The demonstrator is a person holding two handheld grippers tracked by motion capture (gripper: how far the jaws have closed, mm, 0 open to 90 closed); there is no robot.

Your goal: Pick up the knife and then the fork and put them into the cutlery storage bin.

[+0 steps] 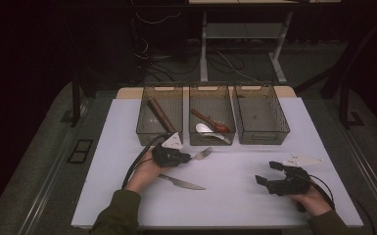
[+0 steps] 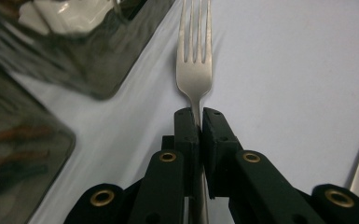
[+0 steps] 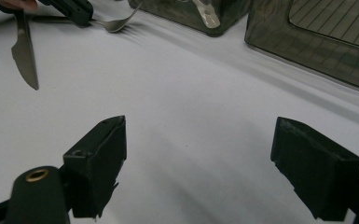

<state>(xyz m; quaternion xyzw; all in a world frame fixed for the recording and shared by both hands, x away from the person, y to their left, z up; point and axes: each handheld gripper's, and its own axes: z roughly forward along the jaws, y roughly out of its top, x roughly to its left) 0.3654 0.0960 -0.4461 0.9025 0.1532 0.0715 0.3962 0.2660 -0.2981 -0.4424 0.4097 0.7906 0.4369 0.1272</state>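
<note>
Pinching the fork (image 2: 194, 74) by its neck, my left claw (image 2: 199, 122) had it on the table (image 1: 235, 196), just near the middle bin (image 1: 212, 138). My right claw (image 3: 198, 163) stood spread, holding nothing. Binning the fork and the knife (image 1: 182, 183) remained, I judged.

Dim, dark surroundings; blurred close-up foregrounds.

My left gripper (image 2: 199, 122) is clamped tight — jaws nearly meeting; my right gripper (image 3: 214, 170) rests low, jaws spread wide.
</note>
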